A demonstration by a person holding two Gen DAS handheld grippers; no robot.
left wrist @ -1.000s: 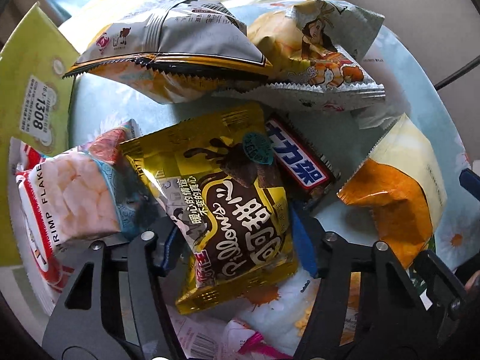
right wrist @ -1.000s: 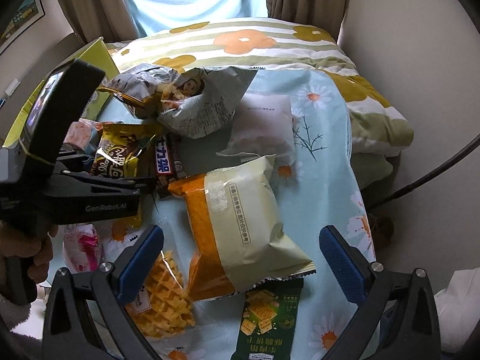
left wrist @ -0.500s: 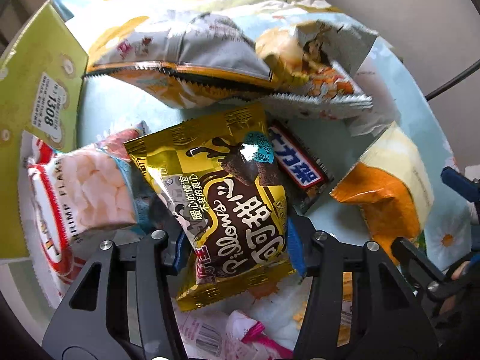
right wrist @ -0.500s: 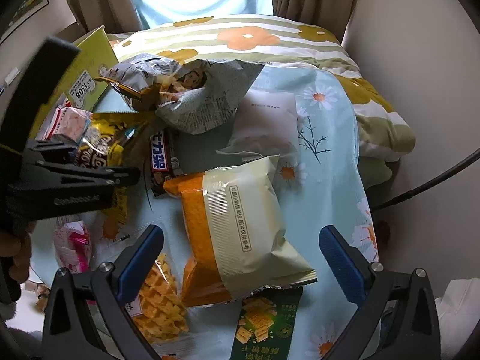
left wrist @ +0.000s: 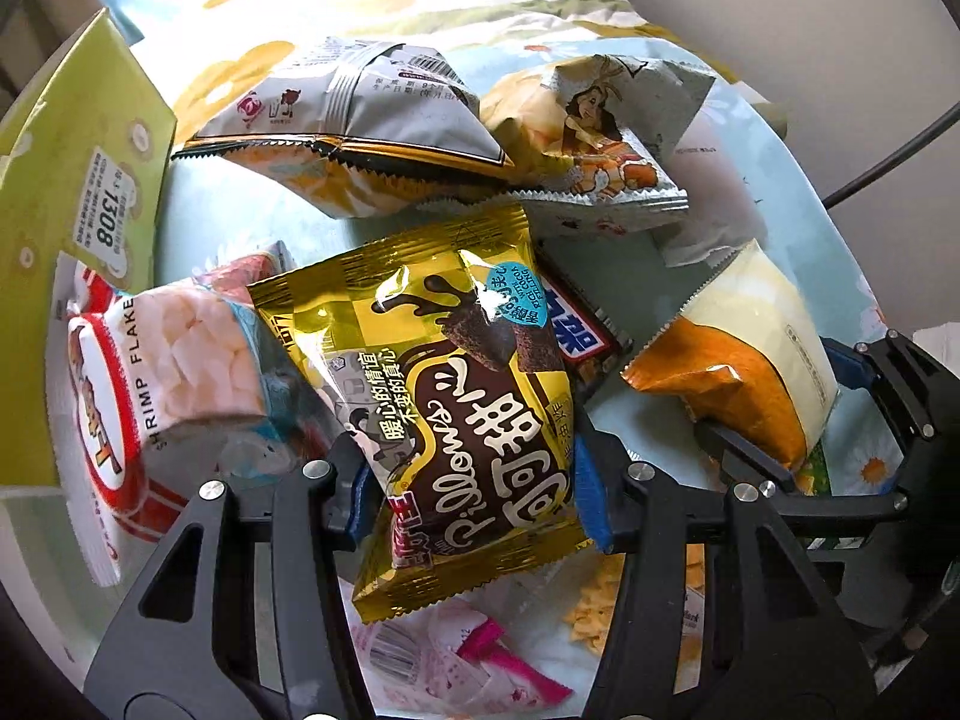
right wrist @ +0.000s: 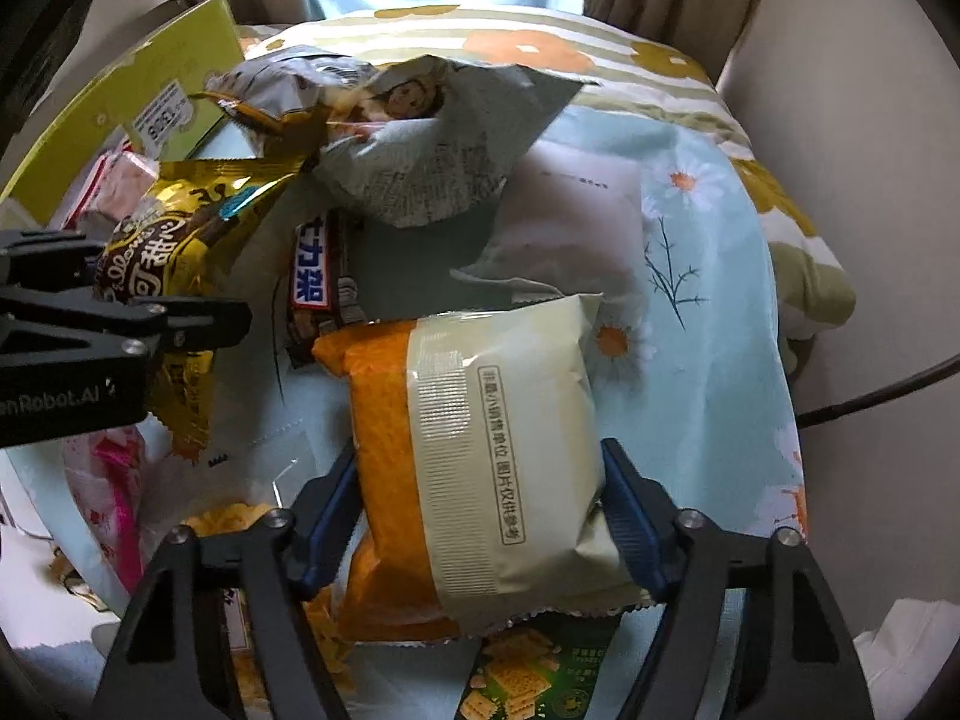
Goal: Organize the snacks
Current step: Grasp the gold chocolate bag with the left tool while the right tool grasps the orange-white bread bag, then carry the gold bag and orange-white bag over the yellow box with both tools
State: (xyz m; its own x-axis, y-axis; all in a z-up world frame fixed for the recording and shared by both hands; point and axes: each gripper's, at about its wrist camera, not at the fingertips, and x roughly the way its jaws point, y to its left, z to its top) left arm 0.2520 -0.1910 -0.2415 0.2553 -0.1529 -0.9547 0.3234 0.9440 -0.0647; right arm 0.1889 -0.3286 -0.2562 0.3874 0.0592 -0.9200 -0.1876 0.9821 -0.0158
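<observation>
Left claw [left wrist: 474, 498] clamped tight on the lower half of the gold chocolate snack bag [left wrist: 444, 396], blue pads pressing both sides, bag tilted up off the pile. Right claw [right wrist: 480, 516] closing around the orange-and-cream packet [right wrist: 480, 450], pads right at its two edges, packet lying flat on the flowery bedspread [right wrist: 708, 324]. Pretty crowded around both. Just left of the left claw: a shrimp flake bag [left wrist: 150, 396], and beyond that a green cardboard box [left wrist: 78, 180] with a price sticker. Straight ahead of the left claw, past the gold bag: a dark chocolate bar [left wrist: 582, 342] half tucked under it, then a grey-and-gold bag [left wrist: 354, 132] and a cartoon-print bag [left wrist: 594, 144] leaning on each other. Under the left claw: a pink-and-white wrapper [left wrist: 480, 660] and some waffle-looking snack. Below the right claw, a green cracker pack [right wrist: 534, 672] poking out from under the packet; ahead of it a pale white pouch [right wrist: 570, 222].
</observation>
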